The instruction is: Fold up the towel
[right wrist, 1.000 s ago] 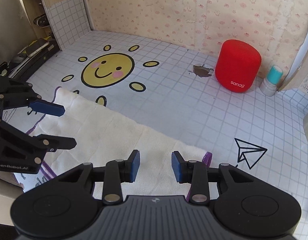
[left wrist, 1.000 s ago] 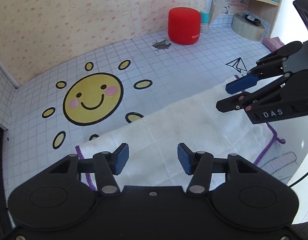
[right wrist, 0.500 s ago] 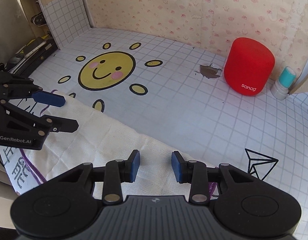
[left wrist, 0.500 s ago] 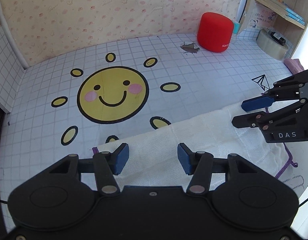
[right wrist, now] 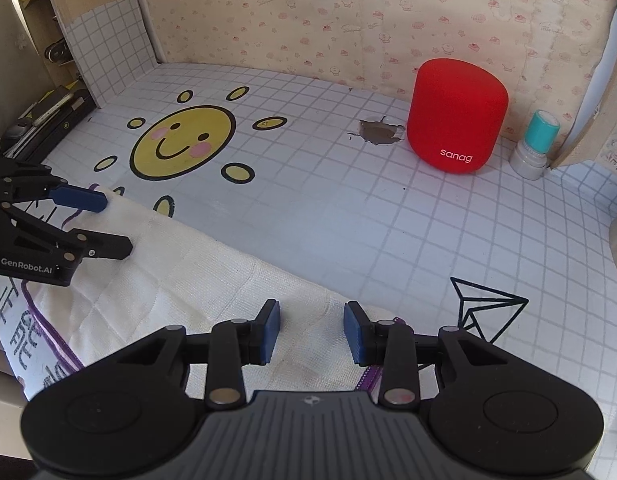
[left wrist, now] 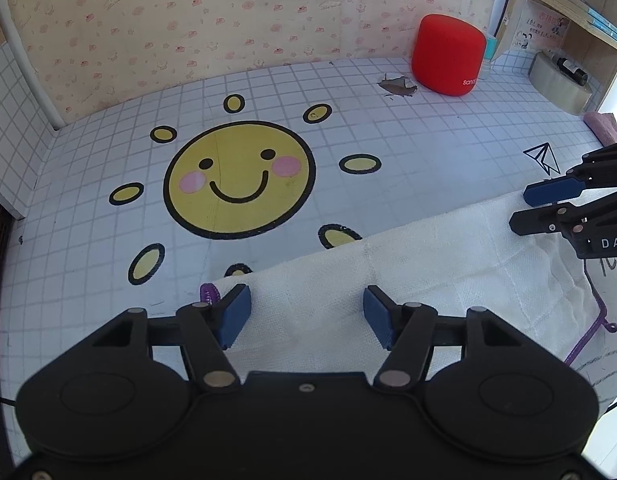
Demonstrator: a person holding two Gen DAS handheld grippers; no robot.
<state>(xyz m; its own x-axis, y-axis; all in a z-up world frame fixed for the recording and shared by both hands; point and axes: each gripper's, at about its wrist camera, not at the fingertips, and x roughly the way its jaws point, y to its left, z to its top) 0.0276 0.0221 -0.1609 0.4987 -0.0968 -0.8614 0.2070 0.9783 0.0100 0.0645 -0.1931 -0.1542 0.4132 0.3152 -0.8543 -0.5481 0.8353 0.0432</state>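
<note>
Both grippers sit with jaws spread and nothing between the pads. In its own wrist view the left gripper (left wrist: 306,316) hovers over the near-left end of the white towel (left wrist: 428,264), with the cloth showing right through the gap between its blue pads (left wrist: 234,314). The towel's purple-stitched corner peeks out just at 11 o'clock from the left pad. The right gripper (right wrist: 311,332) is parked the same way over the opposite end, cloth under the gap and a purple edge poking out at about 5 o'clock, under its right finger.

Each gripper shows up in the other's camera too: the right one comes in at 3 o'clock in the left view, the left one at 9 o'clock in the right view, both above the towel's far edge.

The towel lies flat as a long strip on the grid-pattern table (right wrist: 348,220), its far edge just touching the rays of the sun drawing (left wrist: 238,176). Well apart, at 1 o'clock, stands a red speaker (right wrist: 456,116)
</note>
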